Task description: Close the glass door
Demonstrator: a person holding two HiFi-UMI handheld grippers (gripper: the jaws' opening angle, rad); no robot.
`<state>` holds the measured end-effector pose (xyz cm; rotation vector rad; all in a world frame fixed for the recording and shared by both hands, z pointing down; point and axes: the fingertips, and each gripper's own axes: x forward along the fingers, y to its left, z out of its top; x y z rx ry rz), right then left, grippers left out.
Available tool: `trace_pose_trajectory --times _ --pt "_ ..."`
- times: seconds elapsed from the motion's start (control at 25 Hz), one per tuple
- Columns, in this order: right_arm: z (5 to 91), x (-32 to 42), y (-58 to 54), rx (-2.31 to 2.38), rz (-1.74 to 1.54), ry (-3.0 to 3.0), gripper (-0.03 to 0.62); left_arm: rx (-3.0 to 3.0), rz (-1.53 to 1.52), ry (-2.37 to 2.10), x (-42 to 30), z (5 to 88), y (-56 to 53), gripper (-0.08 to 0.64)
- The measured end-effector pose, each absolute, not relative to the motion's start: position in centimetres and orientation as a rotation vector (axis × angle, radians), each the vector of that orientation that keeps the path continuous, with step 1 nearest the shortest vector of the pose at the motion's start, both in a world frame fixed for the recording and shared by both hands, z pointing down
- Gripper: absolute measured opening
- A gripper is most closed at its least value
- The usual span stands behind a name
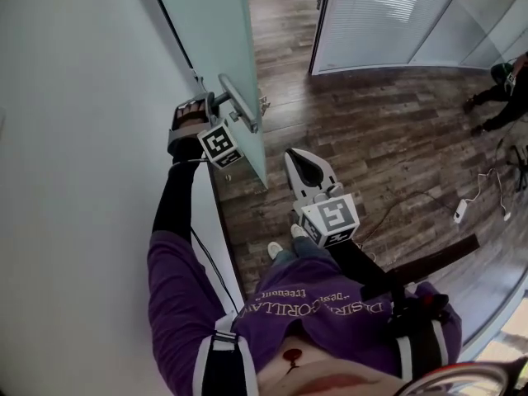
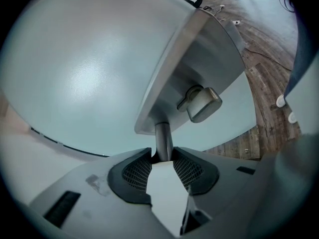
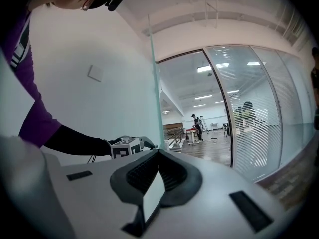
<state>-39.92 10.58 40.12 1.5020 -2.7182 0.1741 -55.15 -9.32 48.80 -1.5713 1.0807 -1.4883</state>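
- Left side: closed off by a white wall. Only a narrow gap is left between it and the frosted glass door.
- That gap: taken up by the left tool, whose jaws are closed round the post of the door handle.
- Right of the door: open wooden floor. The right tool is held over it, clear of everything, jaws together.
- Far end: bounded by a curved glass partition.
- Floor, right: a white cable and adapter are laid loose, and a person is seen at the edge.
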Motion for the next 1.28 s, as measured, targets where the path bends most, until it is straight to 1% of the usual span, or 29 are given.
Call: trace_pose_trajectory --times 0.24,0.44,0.6,0.96,1.28 --pt "41.9 -39.0 10.5 1.536 0.192 -2.691 -0.003 -1.615 -1.454 1.059 -52.1 49.7 -10.7 0.130" --pt "39.4 -36.7 9.0 1.518 0.192 -2.741 -0.003 -1.603 -1.498 1.008 -48.1 47.7 -11.9 0.132" --pt "39.0 -35.7 7.4 1.525 0.169 -2.756 -0.003 -1.594 -1.530 0.952 -46.7 48.6 -12.6 0.132" --pt "38.2 -30.5 3.3 1.573 0.176 -2.778 -0.003 -1.554 -1.612 0.827 -42.3 48.6 -15.2 0.130" --pt "41.6 -29.5 1.7 1.586 0.182 -2.768 -0.003 -1.570 -1.627 0.808 -41.1 51.6 -17.1 0.130"
